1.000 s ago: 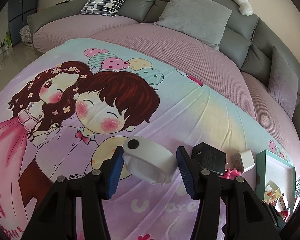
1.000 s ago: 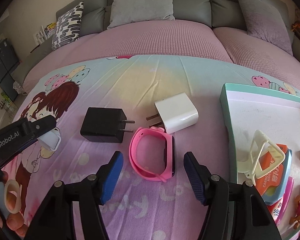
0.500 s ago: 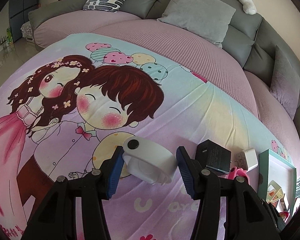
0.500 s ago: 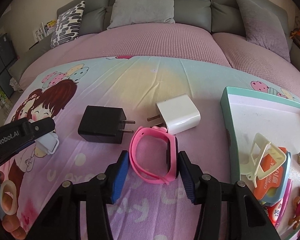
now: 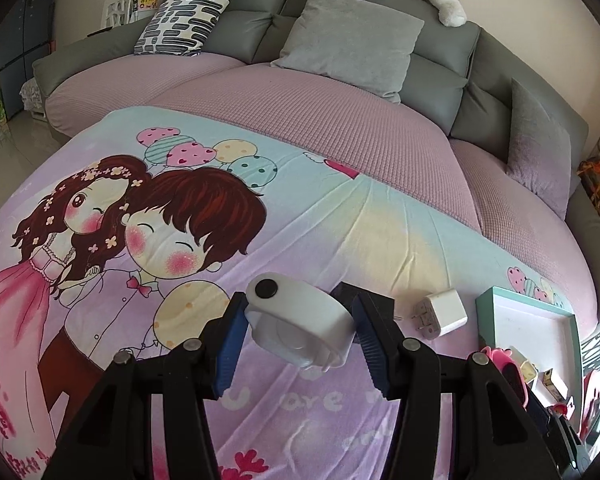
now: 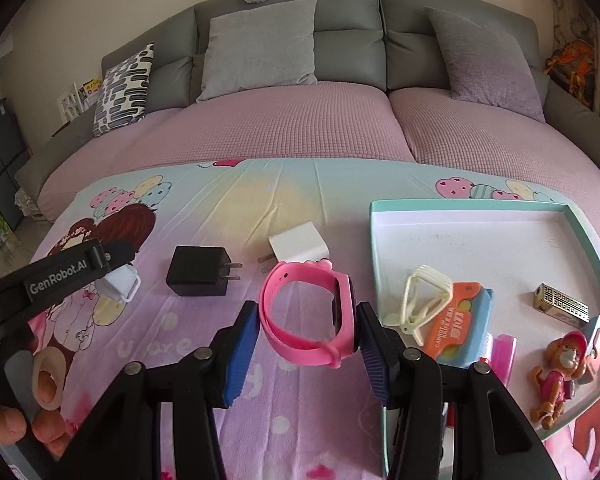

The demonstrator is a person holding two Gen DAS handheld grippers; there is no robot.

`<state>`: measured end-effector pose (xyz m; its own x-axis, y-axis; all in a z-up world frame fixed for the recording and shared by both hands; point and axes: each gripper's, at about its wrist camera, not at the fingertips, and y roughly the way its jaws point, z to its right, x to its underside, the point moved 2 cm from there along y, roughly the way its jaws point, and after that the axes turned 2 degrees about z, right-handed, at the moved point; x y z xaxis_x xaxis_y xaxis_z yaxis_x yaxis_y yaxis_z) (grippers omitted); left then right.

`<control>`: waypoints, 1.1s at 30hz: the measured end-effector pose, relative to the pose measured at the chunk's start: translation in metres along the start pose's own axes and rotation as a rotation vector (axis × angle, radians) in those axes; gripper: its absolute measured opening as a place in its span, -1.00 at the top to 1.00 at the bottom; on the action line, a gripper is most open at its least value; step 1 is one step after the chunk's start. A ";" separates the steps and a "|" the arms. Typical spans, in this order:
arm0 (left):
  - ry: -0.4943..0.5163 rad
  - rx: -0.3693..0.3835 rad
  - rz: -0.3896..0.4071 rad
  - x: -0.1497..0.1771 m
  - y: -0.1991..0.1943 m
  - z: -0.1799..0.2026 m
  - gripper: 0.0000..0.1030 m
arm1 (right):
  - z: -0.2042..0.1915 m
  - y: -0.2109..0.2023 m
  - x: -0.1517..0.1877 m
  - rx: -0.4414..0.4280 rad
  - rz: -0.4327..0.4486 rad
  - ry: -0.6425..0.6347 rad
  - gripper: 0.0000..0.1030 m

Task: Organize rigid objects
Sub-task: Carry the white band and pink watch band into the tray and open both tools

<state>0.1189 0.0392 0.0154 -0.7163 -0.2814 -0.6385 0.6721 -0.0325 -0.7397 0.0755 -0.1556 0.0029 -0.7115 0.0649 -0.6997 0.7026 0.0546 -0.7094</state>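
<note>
My left gripper [image 5: 296, 332] is shut on a white watch band [image 5: 300, 326] and holds it above the cartoon blanket; it also shows in the right wrist view [image 6: 118, 284]. My right gripper [image 6: 306, 332] is shut on a pink kids' watch [image 6: 306, 314], lifted just above the blanket. A black charger [image 6: 200, 276] and a white charger [image 6: 298, 246] lie on the blanket beyond it. The teal-rimmed tray [image 6: 460, 205] stands to the right.
The tray holds a cream clip [image 6: 420, 300], an orange and blue case [image 6: 460, 326], a small metal building model [image 6: 562, 304], a pink comb and a toy dog figure [image 6: 564, 368]. A grey sofa with cushions [image 6: 260, 46] lies behind.
My right gripper closed on the pink watch and lifted it toward the tray side. My left gripper rose slightly with the white band held.
</note>
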 end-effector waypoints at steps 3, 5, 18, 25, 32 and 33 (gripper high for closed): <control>0.036 0.028 0.008 0.002 -0.007 0.017 -0.07 | 0.027 -0.017 -0.002 0.048 0.035 0.045 -0.01; 0.067 0.043 0.016 0.003 -0.012 0.031 -0.07 | 0.048 -0.027 -0.006 0.086 0.057 0.088 -0.01; 0.275 0.192 0.046 0.023 -0.034 0.129 -0.07 | 0.158 -0.047 -0.002 0.308 0.060 0.290 -0.01; 0.378 0.295 0.045 0.046 -0.041 0.185 -0.08 | 0.185 -0.055 0.004 0.361 0.066 0.324 -0.01; 0.445 0.391 0.002 0.071 -0.041 0.229 -0.08 | 0.210 -0.063 0.011 0.404 0.075 0.374 -0.02; 0.451 0.394 -0.002 0.073 -0.040 0.233 -0.08 | 0.212 -0.063 0.012 0.404 0.074 0.380 -0.02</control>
<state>0.0839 -0.2034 0.0478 -0.6685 0.1512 -0.7282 0.6280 -0.4097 -0.6616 0.0212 -0.3690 0.0215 -0.5554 0.4125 -0.7220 0.6386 -0.3446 -0.6881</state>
